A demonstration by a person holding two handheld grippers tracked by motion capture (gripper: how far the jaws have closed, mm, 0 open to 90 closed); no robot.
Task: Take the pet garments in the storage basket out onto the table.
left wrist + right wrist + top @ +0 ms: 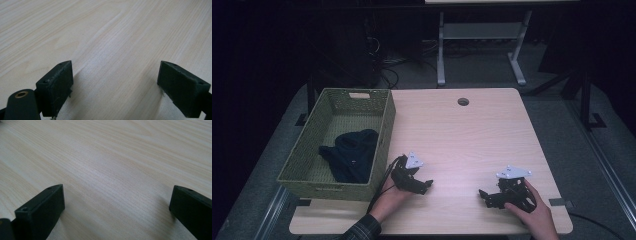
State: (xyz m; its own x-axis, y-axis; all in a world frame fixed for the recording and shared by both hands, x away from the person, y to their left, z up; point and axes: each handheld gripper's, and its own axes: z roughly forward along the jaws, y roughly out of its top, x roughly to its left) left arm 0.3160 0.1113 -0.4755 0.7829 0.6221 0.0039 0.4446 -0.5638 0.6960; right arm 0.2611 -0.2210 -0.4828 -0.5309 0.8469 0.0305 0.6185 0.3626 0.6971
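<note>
Left gripper (428,184) wide, empty, pointing right; right gripper (482,195) wide, empty, pointing left; both low over table (462,135).

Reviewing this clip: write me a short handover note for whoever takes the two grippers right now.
Left gripper: open, holding nothing, low over the light wooden table, just right of the green woven basket.
Right gripper: open, holding nothing, near the table's front right.
Dark navy cloth: lies bunched inside the basket, near its front.
Done: cloth is in the basket.
Left: nothing else on the table to pick up.
</note>
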